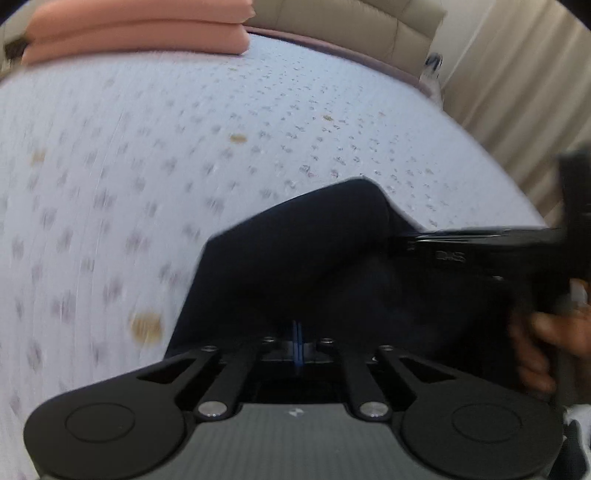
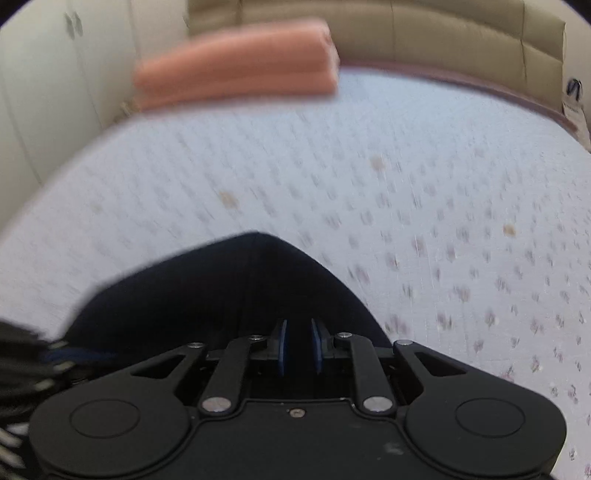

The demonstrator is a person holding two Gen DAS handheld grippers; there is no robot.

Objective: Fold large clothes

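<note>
A dark navy garment [image 1: 295, 258] lies bunched on the bed's pale floral sheet [image 1: 147, 166]. My left gripper [image 1: 297, 343] is shut, its blue pads pressed together on the garment's near edge. The right gripper's body [image 1: 498, 251] reaches in from the right over the garment, with a hand behind it. In the right wrist view the same garment [image 2: 229, 291] lies just ahead of my right gripper [image 2: 298, 347]. Its blue pads [image 2: 282, 347] stand a small gap apart with dark cloth between them. Both views are blurred by motion.
A folded stack of salmon-pink cloth [image 1: 140, 33] sits at the far edge of the bed, also in the right wrist view [image 2: 240, 66]. A beige padded headboard [image 2: 443, 40] runs behind it. Curtains [image 1: 517, 92] hang at the right, cupboards [image 2: 55, 74] at the left.
</note>
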